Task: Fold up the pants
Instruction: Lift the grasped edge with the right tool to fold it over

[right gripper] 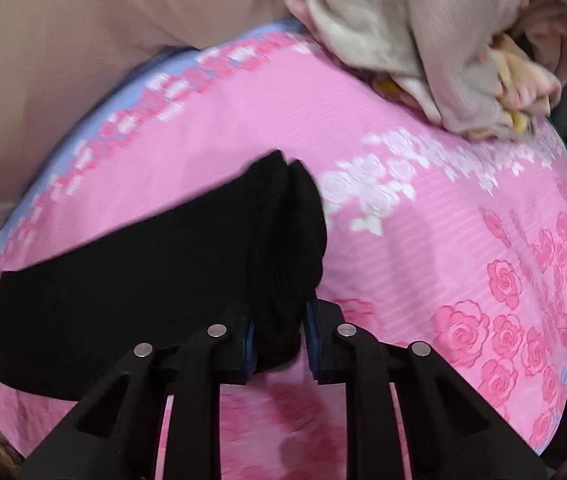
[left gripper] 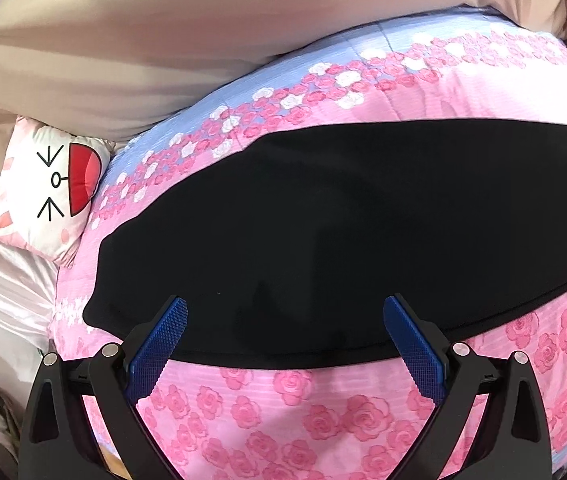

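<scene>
The black pants [left gripper: 343,236] lie spread flat across the middle of the bed, on a pink rose-print quilt [left gripper: 291,408] whose far edge turns pale blue. In the left wrist view the left tool [left gripper: 285,312] hangs with its blue pads [left gripper: 163,344] spread wide apart over the near edge of the pants, gripping nothing; whether the tips touch the cloth cannot be told. In the right wrist view the right tool [right gripper: 279,324] is pressed in on a bunched end of the pants [right gripper: 163,280], pinching the dark fabric between its pads, and the cloth rises in thick folds just beyond the fingers while the rest trails off flat toward the left side of the bed. A white cartoon-face pillow [left gripper: 49,192] rests at the left end of the bed, just beside the quilt's edge. A heap of beige and pale fabric [right gripper: 423,40] sits at the far right corner of the bed.
</scene>
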Action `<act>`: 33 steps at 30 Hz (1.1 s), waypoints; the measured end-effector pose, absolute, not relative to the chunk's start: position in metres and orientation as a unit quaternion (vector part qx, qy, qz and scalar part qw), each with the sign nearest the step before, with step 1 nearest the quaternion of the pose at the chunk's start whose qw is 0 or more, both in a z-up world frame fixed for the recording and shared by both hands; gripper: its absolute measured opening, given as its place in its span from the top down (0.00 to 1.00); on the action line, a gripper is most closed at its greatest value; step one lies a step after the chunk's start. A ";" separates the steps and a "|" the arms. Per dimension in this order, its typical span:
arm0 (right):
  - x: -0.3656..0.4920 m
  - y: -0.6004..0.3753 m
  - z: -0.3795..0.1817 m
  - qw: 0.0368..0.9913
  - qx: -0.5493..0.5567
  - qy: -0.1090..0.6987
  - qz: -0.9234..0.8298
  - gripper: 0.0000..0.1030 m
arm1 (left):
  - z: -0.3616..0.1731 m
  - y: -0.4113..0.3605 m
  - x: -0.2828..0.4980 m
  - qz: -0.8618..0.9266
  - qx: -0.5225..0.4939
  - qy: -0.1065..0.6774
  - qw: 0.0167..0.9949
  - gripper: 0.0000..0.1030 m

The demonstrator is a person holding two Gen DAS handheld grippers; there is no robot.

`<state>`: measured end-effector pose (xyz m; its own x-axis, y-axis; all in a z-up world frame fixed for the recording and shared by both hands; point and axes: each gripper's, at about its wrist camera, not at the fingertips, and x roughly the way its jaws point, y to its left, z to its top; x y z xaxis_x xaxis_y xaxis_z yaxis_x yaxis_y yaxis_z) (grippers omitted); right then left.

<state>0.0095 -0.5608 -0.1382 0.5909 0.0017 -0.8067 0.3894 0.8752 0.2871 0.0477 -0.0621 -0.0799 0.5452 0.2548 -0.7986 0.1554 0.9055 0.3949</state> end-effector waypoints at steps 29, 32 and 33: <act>0.126 -0.104 -0.127 0.835 0.036 0.519 0.178 0.82 | -0.086 0.186 0.046 0.130 0.096 0.480 0.862 0.05; 0.125 -0.093 -0.134 0.832 0.018 0.527 0.172 0.82 | -0.087 0.196 0.048 0.128 0.093 0.480 0.863 0.05; 0.126 -0.092 -0.137 0.830 0.013 0.532 0.169 0.82 | -0.087 0.198 0.049 0.126 0.092 0.479 0.864 0.05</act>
<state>0.1261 -0.0916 -0.1368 0.3768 0.2946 -0.8782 -0.2679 0.9422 0.2011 0.0490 0.1976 -0.0873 0.5087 0.3062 -0.8046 -0.1295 0.9512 0.2801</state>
